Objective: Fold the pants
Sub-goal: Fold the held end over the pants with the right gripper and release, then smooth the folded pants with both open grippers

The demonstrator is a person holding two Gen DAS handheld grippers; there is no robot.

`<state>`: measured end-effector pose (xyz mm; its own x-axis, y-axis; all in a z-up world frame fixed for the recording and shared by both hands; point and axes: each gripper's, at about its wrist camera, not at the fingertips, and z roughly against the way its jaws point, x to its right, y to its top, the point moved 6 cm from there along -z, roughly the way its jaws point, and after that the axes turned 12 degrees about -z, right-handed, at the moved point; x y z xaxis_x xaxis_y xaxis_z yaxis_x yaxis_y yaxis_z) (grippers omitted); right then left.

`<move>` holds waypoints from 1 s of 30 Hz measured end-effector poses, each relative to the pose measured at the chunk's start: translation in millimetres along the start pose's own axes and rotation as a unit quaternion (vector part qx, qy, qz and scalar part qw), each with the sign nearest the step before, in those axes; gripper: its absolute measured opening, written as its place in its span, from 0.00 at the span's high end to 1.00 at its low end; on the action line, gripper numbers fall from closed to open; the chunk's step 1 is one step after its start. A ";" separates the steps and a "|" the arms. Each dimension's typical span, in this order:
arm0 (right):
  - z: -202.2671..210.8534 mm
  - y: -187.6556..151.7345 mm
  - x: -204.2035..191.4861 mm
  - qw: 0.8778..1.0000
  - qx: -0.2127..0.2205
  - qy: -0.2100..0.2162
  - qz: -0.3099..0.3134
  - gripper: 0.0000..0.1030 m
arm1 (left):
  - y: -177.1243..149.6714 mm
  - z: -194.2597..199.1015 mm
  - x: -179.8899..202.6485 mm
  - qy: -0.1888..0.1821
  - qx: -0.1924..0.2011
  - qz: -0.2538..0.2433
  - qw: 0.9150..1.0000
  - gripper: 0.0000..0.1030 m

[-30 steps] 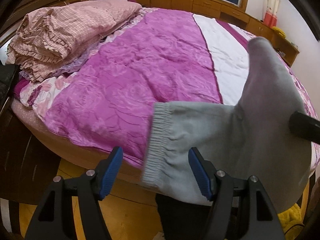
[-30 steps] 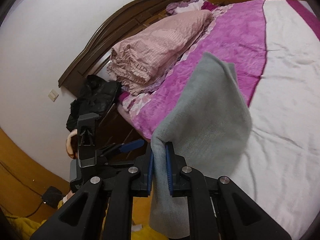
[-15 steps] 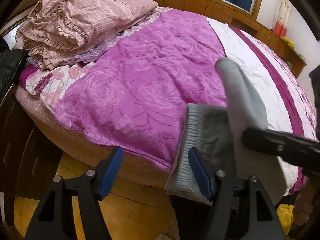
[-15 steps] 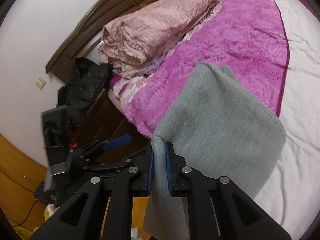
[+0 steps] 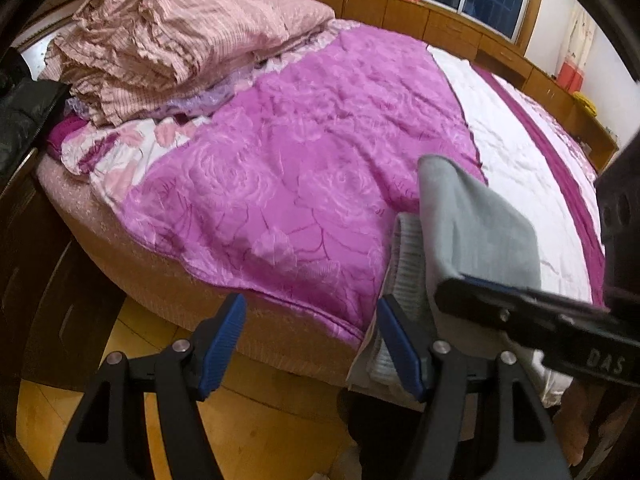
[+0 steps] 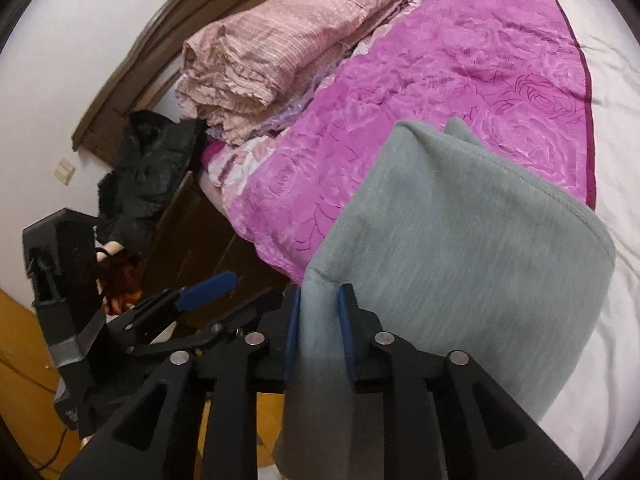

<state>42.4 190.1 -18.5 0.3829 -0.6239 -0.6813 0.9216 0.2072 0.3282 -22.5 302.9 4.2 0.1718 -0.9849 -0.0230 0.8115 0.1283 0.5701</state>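
Note:
The grey pants (image 6: 472,240) lie on the near edge of the bed, folded over, with a fold held up. My right gripper (image 6: 318,320) is shut on a thick fold of the grey fabric. In the left wrist view the pants (image 5: 476,224) sit at the right, their ribbed waistband (image 5: 404,264) hanging over the bed edge. My left gripper (image 5: 310,340) is open and empty, its right pad beside the waistband. The right gripper (image 5: 520,312) crosses the left view over the pants. The left gripper (image 6: 200,292) shows open at the left of the right wrist view.
The bed has a magenta quilt (image 5: 300,168) with a white strip (image 5: 520,168). A pile of pink bedding (image 5: 172,40) lies near the headboard. A black jacket (image 6: 152,168) hangs beside the bed. Wooden floor (image 5: 260,432) lies below. Wooden cabinets (image 5: 460,28) line the far wall.
The right gripper carried the held pant fold over toward the waistband, lowering it. The left gripper stayed open and drifted left of the waistband. The pants now lie more compact.

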 end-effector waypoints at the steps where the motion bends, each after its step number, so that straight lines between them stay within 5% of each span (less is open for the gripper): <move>1: 4.5 -1.9 -1.0 1.000 0.002 0.003 0.001 0.79 | 1.7 2.0 -0.1 0.000 0.004 0.001 1.000 0.31; 4: 18.4 -7.4 -1.5 1.000 0.012 -0.006 0.005 0.70 | 7.3 11.9 3.1 -0.007 0.018 0.004 1.000 0.31; 11: 49.7 -16.6 23.5 0.999 0.011 -0.015 -0.027 0.69 | 18.5 24.9 32.8 -0.069 0.038 -0.021 0.997 0.30; 19: 77.3 -26.3 77.0 0.994 0.036 -0.089 -0.048 0.61 | 17.4 -13.6 67.6 -0.093 -0.009 -0.074 0.993 0.30; 30: 52.8 -26.1 104.3 0.993 0.013 -0.075 -0.091 0.60 | 9.9 -47.8 67.0 -0.100 -0.049 -0.078 0.991 0.27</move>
<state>54.9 79.9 -63.5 0.1945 -0.7543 -0.6271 0.9721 0.0626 0.2261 23.7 243.7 -31.0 -0.0666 -0.9957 0.0643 0.8711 -0.0265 0.4904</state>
